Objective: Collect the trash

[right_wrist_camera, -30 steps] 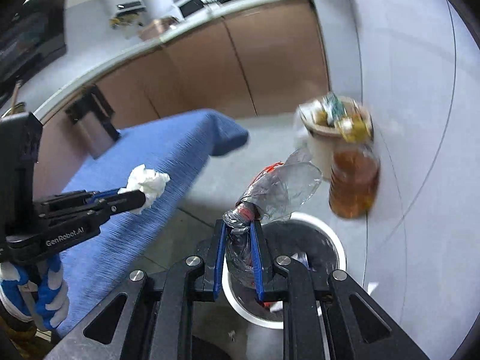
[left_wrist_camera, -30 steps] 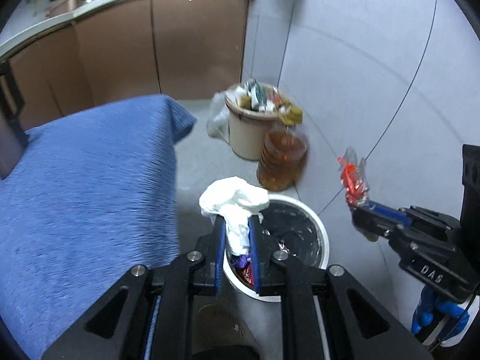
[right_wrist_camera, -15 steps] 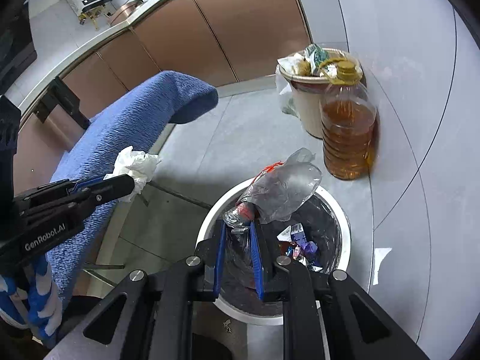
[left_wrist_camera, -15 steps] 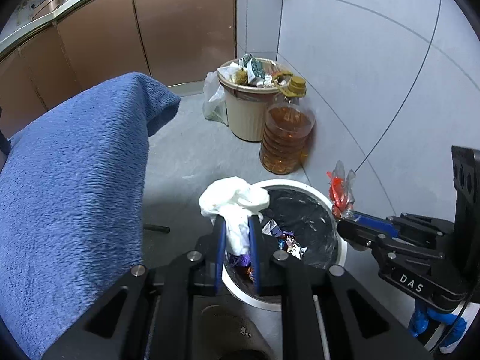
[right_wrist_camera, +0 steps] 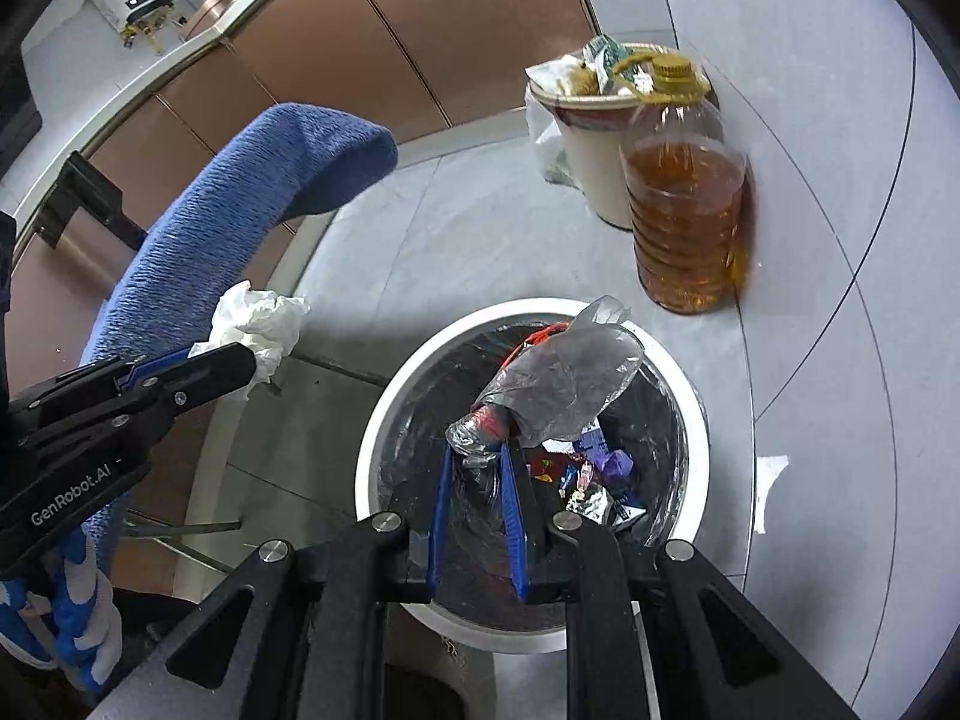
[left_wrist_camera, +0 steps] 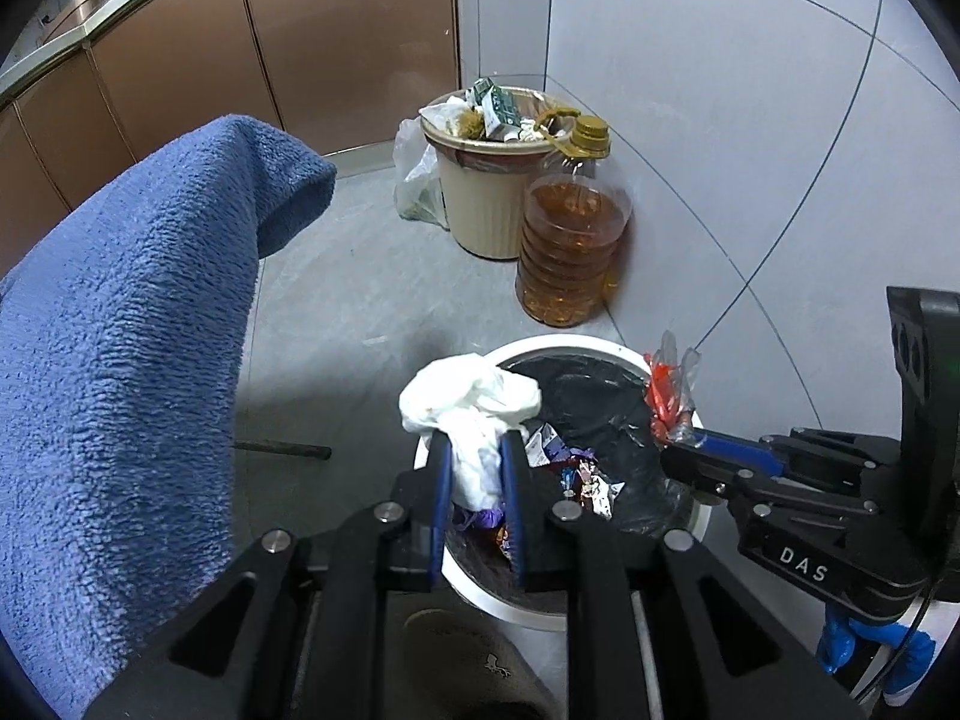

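Note:
My left gripper (left_wrist_camera: 477,450) is shut on a crumpled white tissue (left_wrist_camera: 471,402) and holds it over the left rim of a white trash bin (left_wrist_camera: 699,516) lined with a black bag. My right gripper (right_wrist_camera: 477,450) is shut on a crushed clear plastic bottle with a red label (right_wrist_camera: 564,372) and holds it above the bin (right_wrist_camera: 366,468). Several candy wrappers (right_wrist_camera: 591,480) lie in the bin. The right gripper (left_wrist_camera: 678,450) shows in the left wrist view with the bottle (left_wrist_camera: 669,393). The left gripper (right_wrist_camera: 240,360) shows in the right wrist view with the tissue (right_wrist_camera: 258,324).
A blue towel-covered surface (left_wrist_camera: 120,330) stands left of the bin. A full beige trash can (left_wrist_camera: 480,198) and a big bottle of amber oil (left_wrist_camera: 570,252) stand behind, against the tiled wall. Brown cabinets (left_wrist_camera: 330,30) run along the back.
Both grippers have moved forward and down towards the white bin, still holding the tissue and the bottle. The bin now sits directly below them.

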A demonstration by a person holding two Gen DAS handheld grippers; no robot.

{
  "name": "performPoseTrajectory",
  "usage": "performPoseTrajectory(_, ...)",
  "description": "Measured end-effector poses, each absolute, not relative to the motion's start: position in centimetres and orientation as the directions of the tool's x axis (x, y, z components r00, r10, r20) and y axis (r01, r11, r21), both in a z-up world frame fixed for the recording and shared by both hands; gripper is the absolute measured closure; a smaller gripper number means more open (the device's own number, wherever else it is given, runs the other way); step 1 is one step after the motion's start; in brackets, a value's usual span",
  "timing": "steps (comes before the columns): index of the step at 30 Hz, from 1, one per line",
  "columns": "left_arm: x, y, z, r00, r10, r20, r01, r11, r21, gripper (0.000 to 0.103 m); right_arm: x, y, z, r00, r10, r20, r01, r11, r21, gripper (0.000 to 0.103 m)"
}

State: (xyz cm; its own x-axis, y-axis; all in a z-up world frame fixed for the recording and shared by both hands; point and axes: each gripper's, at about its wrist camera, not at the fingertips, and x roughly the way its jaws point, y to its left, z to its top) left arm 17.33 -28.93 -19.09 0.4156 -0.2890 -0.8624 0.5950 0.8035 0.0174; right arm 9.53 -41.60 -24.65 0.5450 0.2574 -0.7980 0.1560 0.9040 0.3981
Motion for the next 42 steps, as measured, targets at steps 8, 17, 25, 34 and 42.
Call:
performPoseTrajectory(8, 17.8, -29.3, -20.2, 0.378, -0.311, -0.872, 0.607, 0.795, -0.021, 0.084, 10.0, -41.7, -26.0, 0.516, 0.245, -0.821, 0.191, 0.901, 0.389, 0.085)
performPoseTrajectory(17, 17.5, -29.5, -20.0, 0.360, -0.351, -0.864, 0.619, 0.783, -0.061, 0.063, 9.8, -42.2, -26.7, 0.500, 0.207, -0.841, 0.232, 0.904, 0.360, 0.068)
performPoseTrajectory(25, 16.7, -28.0, -16.5, 0.425, -0.389, -0.818, 0.588, 0.805, -0.078, 0.063, 9.0, -41.9, -24.3, 0.534, 0.163, -0.830, 0.238, 0.912, 0.333, 0.064)
performPoseTrajectory(34, 15.0, -22.6, -10.4, 0.592, -0.353, -0.724, 0.502, 0.865, -0.012, 0.055, 8.0, -38.3, -18.3, 0.624, 0.140, -0.769, 0.162, 0.939, 0.303, 0.053)
performPoseTrajectory(42, 12.2, -15.4, -6.4, 0.708, -0.277, -0.649, 0.391, 0.920, 0.034, 0.044, 7.3, -32.3, -12.1, 0.708, 0.157, -0.689, 0.051, 0.961, 0.271, 0.040)
